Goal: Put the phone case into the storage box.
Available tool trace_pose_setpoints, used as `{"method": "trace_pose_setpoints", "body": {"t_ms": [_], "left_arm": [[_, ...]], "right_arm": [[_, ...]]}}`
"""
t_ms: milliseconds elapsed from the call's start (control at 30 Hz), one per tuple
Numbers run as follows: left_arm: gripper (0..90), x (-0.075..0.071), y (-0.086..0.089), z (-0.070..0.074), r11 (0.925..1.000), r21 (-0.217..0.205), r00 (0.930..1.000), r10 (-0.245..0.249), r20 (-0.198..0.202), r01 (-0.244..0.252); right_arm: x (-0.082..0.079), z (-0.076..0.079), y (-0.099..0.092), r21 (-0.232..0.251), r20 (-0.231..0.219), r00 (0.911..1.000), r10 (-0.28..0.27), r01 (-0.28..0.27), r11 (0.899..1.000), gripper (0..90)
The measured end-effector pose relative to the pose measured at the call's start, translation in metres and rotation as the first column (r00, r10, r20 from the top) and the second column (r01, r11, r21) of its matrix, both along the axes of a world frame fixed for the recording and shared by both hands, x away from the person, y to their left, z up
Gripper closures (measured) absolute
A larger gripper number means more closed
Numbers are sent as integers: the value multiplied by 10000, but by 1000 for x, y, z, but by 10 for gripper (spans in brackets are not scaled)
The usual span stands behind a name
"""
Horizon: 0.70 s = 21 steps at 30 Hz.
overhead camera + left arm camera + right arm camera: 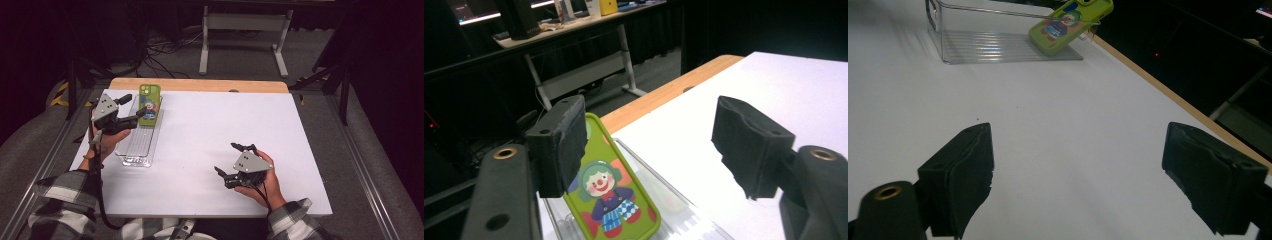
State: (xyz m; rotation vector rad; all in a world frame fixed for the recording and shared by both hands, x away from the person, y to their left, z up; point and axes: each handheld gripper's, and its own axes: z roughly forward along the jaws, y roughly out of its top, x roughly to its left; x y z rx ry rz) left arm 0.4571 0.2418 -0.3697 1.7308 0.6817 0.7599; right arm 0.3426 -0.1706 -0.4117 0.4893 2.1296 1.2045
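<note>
White table (210, 150) with wooden far edge (200, 85) — cables (162, 50) on floor (245, 62) beyond.

Green phone case (611, 190): lower edge cut off by frame bottom, upper left corner hidden behind left gripper (649, 145) pad. Print detail unresolvable in high view.

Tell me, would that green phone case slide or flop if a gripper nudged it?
The phone case leans tilted on the clear tray's rim, so a nudge would probably slide it down. It holds its shape, so likely stiff. Its glossy surface may be slippery between open jaws.
</note>
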Motion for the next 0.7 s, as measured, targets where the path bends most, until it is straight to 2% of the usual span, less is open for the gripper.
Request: {"method": "trace_pose_setpoints", "body": {"t_ms": [233,400,500,600,700], "left_arm": [[259,-9,0,2,9999,-15,9998,-136,156,136],[216,-14,-2,3,9996,-227,9997,-137,217,142],[208,-17,-2,4,9996,-215,9995,-202,249,208],[191,-22,-2,5,9987,-412,9990,-271,355,285],[168,-25,-3,5,9989,-355,9987,-278,424,293]], "right_arm": [[0,1,-1,92,-7,10000,-1,1,10000,139],[0,2,-1,94,18,10000,-12,11,10000,137],[-1,2,-2,128,32,10000,-29,29,9999,136],[0,3,-3,139,69,10000,-43,42,9999,135],[0,3,-4,143,87,9999,-73,72,9999,135]]}}
